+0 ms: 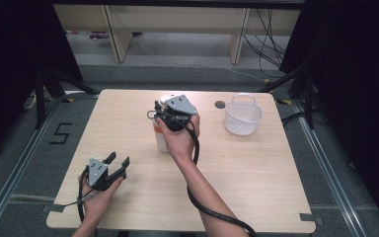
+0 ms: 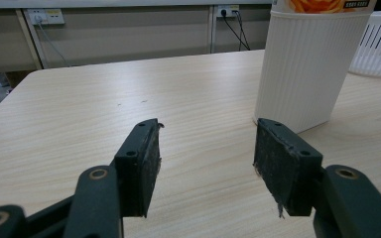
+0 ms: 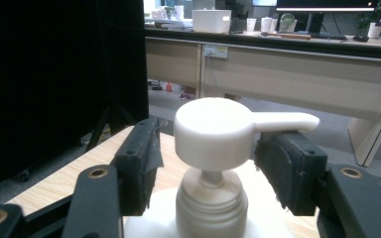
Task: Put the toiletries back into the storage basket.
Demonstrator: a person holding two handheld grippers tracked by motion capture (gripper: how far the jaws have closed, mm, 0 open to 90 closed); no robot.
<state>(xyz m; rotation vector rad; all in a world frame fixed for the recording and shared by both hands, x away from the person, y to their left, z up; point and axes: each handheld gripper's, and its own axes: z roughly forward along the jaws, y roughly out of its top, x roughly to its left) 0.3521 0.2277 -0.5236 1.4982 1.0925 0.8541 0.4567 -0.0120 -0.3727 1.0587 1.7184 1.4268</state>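
Overhead, the right claw (image 1: 164, 114) hid most of the white pump bottle (image 1: 161, 140) standing mid-table (image 1: 256, 177), its jaws wide either side of the pump head (image 3: 213, 134). The left claw (image 1: 117, 162), nearer the table's front-left, gaped empty. A white basket (image 1: 243, 117) stood right of the bottle.

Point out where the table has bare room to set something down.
Free: the near right table, beside the right forearm, and the far left corner. Crowded: the far middle, where the right gripper straddles the bottle pump, with the basket nearby.
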